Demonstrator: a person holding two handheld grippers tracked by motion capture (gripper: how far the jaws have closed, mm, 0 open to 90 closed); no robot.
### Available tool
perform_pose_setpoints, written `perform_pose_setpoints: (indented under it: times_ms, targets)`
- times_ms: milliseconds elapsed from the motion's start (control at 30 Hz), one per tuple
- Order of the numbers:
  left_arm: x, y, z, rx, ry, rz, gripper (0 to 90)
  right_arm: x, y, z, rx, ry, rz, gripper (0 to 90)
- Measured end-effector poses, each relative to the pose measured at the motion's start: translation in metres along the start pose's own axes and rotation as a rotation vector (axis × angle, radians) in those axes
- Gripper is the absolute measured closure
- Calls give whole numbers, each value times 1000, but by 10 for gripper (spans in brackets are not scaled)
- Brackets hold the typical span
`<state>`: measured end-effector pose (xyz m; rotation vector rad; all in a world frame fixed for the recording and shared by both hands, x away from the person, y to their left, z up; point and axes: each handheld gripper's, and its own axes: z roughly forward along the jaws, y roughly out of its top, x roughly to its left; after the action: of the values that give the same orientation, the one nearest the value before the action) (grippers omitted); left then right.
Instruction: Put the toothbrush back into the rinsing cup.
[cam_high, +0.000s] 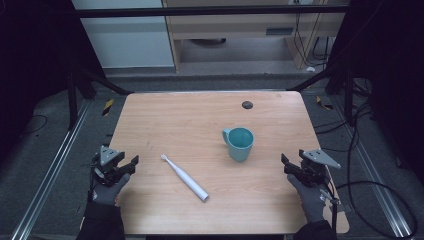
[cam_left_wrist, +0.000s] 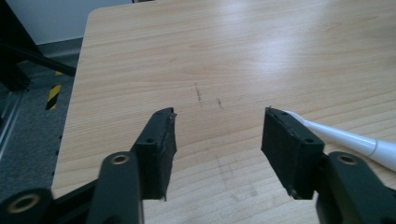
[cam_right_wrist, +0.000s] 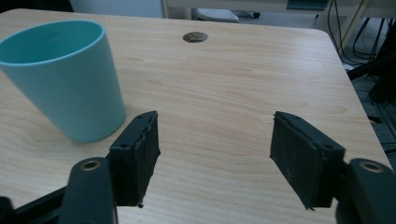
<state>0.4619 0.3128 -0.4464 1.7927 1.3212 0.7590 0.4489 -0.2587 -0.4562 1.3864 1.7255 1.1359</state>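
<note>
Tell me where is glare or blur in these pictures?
High view: dark surroundings, evenly lit table. Left gripper view: pale glare on the wood beyond the open tongs; toothbrush sharp. Right gripper view: teal cup sharp, right tongs slightly soft.

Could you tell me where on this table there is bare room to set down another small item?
The far left of the table, beyond the toothbrush, is bare, as is the strip between the teal cup and the right claw. The middle is the most crowded, with cup and toothbrush.

No legible text, label, brand or number anywhere — the teal plastic cup (cam_high: 240, 144) and white toothbrush (cam_high: 185, 178) are unmarked.
</note>
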Motion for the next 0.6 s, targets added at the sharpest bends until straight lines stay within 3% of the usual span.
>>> perform_pose_setpoints:
  times_ms: [167,567,600]
  targets:
    - [-1,-3,0,-2,-3,-5,529,10,3,-7,0,45,-34,416]
    - [-2,-6,-1,-28,15,3,495,53,17,-7,27,206,-95,507]
    - [-2,-5,-1,-24,12,6,493,62,19,-3,38,228,-116,516]
